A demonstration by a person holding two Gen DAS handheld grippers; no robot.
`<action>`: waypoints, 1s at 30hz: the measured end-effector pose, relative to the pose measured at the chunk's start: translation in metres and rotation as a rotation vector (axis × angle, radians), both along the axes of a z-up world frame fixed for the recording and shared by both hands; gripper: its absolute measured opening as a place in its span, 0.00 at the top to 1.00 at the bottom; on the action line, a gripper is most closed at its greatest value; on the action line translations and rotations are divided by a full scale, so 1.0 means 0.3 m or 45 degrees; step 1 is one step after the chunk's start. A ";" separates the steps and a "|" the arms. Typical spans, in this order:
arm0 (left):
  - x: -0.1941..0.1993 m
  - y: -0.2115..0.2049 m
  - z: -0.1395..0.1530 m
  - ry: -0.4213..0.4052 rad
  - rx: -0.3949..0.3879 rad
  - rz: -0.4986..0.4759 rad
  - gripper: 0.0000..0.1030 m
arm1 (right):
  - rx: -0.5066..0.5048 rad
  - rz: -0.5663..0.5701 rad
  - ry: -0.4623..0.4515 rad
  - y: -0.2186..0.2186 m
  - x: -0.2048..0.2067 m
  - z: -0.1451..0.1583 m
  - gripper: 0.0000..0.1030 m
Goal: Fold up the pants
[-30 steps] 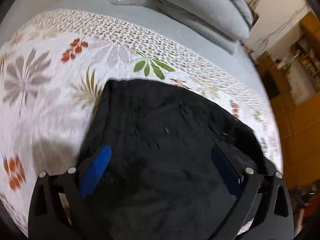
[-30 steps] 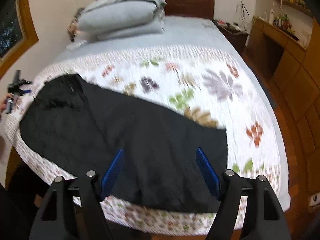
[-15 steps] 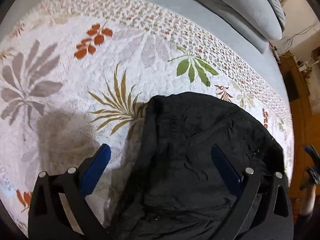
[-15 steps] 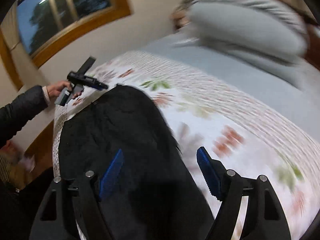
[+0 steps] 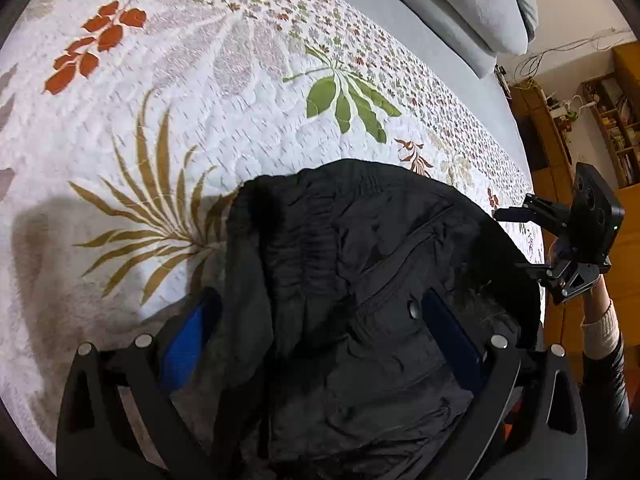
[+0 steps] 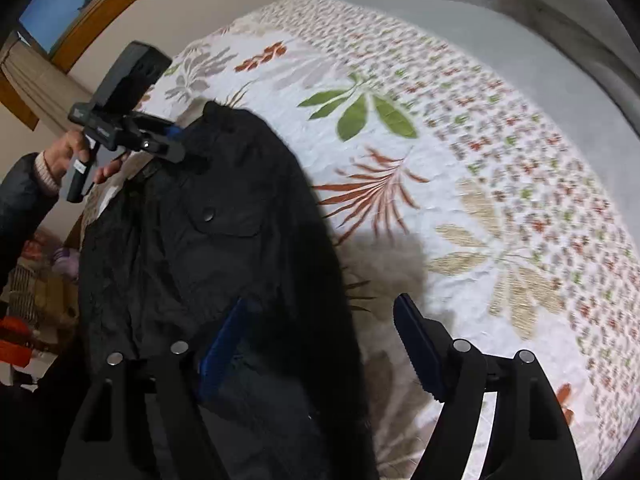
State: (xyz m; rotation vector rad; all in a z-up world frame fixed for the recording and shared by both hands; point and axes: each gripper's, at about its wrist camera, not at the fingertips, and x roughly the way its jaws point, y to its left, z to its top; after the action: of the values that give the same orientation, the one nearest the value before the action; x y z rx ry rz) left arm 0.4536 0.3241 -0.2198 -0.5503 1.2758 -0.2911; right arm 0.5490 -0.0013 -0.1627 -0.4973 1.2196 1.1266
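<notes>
Black pants [image 5: 360, 280] lie on a floral quilt [image 5: 180, 100], waistband end toward me, with a snap pocket showing. My left gripper [image 5: 320, 328] is open, its blue pads straddling the waistband edge just above the cloth. My right gripper [image 6: 320, 332] is open at the opposite waist edge; its left pad is over the pants [image 6: 208, 248], its right pad over the quilt [image 6: 500, 160]. The right gripper also shows in the left wrist view [image 5: 516, 214], and the left gripper in the right wrist view [image 6: 170, 142], at the pants' far corner.
Grey pillows [image 5: 472, 4] and a grey sheet [image 5: 420, 32] lie at the head of the bed. Wooden shelves [image 5: 608, 120] stand beyond the bed's far side. A framed window [image 6: 60, 8] and clutter on the floor [image 6: 36, 300] lie past the near edge.
Both grippers have come in closer to the pants' waistband end. The right gripper swung from the leg end round to the waist. The waistband is now bunched between the left pads.
</notes>
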 end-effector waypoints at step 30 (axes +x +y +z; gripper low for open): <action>-0.177 -0.077 0.136 -0.257 0.094 -0.040 0.35 | 0.200 0.208 -0.338 -0.069 -0.455 0.271 0.96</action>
State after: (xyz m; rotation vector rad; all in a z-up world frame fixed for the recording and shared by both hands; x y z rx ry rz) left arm 0.4004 0.3011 -0.1789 -0.4271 1.0960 -0.3168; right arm 0.4126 -0.0220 -0.0814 -0.6132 0.8655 1.2398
